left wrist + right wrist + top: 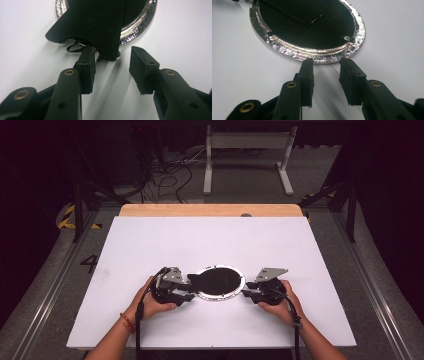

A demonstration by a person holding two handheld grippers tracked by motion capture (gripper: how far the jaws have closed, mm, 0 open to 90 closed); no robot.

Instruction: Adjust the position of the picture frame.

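Note:
A round dish with a glittering silver rim and a black inside lies on the white board, near the person's side. A black fabric piece lies across it, one corner hanging over the left rim. My left gripper is at that corner. It is open, one pad right by the fabric's edge and the other pad apart from it. My right gripper stands open at the dish's right rim, its tips just short of the metal.
The white board covers the table, with a wooden strip along its far edge. Beyond it are floor cables and a white stand. Metal rails run down both sides of the table.

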